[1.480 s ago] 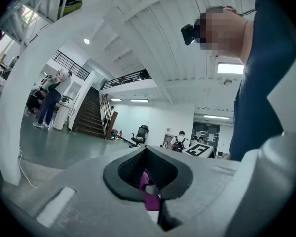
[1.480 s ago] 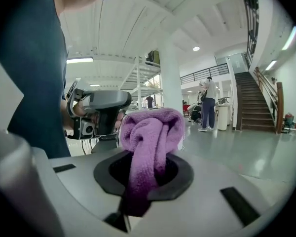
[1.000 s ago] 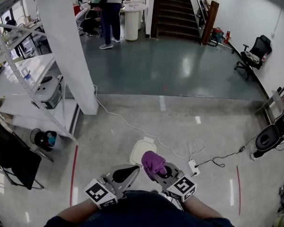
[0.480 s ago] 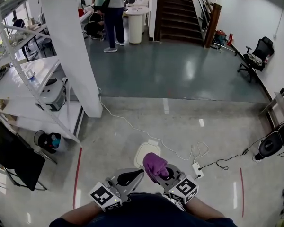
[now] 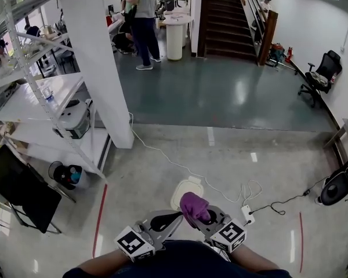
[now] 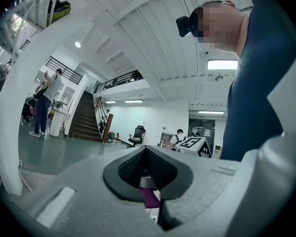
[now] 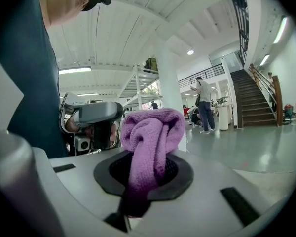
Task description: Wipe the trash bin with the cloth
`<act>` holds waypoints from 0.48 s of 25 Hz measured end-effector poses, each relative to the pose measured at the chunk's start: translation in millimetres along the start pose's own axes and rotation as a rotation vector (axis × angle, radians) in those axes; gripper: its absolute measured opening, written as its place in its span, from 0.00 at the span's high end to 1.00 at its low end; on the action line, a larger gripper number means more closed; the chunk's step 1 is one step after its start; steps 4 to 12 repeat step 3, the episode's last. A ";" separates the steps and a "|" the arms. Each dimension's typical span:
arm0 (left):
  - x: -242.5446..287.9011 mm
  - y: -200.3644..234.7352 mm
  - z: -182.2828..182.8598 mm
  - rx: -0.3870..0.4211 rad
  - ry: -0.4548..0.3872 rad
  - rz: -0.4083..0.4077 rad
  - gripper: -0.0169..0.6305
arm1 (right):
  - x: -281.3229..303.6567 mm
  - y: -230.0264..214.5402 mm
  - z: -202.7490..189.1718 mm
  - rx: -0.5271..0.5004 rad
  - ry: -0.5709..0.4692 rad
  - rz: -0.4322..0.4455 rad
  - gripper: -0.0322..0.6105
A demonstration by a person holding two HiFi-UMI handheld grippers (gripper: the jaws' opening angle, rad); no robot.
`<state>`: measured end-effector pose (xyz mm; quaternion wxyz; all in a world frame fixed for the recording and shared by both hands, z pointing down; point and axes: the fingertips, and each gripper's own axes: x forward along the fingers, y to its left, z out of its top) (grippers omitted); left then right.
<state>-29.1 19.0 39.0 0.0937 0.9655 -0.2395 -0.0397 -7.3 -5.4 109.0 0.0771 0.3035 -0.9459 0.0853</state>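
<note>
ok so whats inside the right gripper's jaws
A bunched purple cloth, clamped in the jaws of the right gripper and bulging out above them. Its lower end runs down into the gap, so the rest of it is covered.

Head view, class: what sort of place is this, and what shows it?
Probably an open-plan workshop or lab hall: white metal shelving, a wide staircase, and a cable trailing across the floor.

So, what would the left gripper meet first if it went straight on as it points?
Probably the purple cloth in the right gripper; it shows beyond the closed jaws of the left gripper, though depth is unclear.
</note>
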 end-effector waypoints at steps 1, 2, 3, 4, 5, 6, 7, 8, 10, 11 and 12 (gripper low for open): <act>-1.1 -2.0 0.8 0.002 -0.001 0.000 0.98 | -1.0 2.2 0.3 -0.002 0.002 0.002 0.84; -2.4 -3.9 1.8 0.004 -0.002 0.000 0.98 | -2.0 4.4 0.9 -0.005 0.003 0.003 0.84; -3.7 -5.7 2.8 0.007 -0.002 0.001 0.98 | -2.9 6.6 1.6 -0.008 0.005 0.004 0.84; -3.7 -5.7 2.8 0.007 -0.002 0.001 0.98 | -2.9 6.6 1.6 -0.008 0.005 0.004 0.84; -3.7 -5.7 2.8 0.007 -0.002 0.001 0.98 | -2.9 6.6 1.6 -0.008 0.005 0.004 0.84; -3.7 -5.7 2.8 0.007 -0.002 0.001 0.98 | -2.9 6.6 1.6 -0.008 0.005 0.004 0.84; -3.7 -5.7 2.8 0.007 -0.002 0.001 0.98 | -2.9 6.6 1.6 -0.008 0.005 0.004 0.84; -3.7 -5.7 2.8 0.007 -0.002 0.001 0.98 | -2.9 6.6 1.6 -0.008 0.005 0.004 0.84; -3.7 -5.7 2.8 0.007 -0.002 0.001 0.98 | -2.9 6.6 1.6 -0.008 0.005 0.004 0.84; -3.7 -5.7 2.8 0.007 -0.002 0.001 0.98 | -2.9 6.6 1.6 -0.008 0.005 0.004 0.84; -3.7 -5.7 2.8 0.007 -0.002 0.001 0.98 | -2.9 6.6 1.6 -0.008 0.005 0.004 0.84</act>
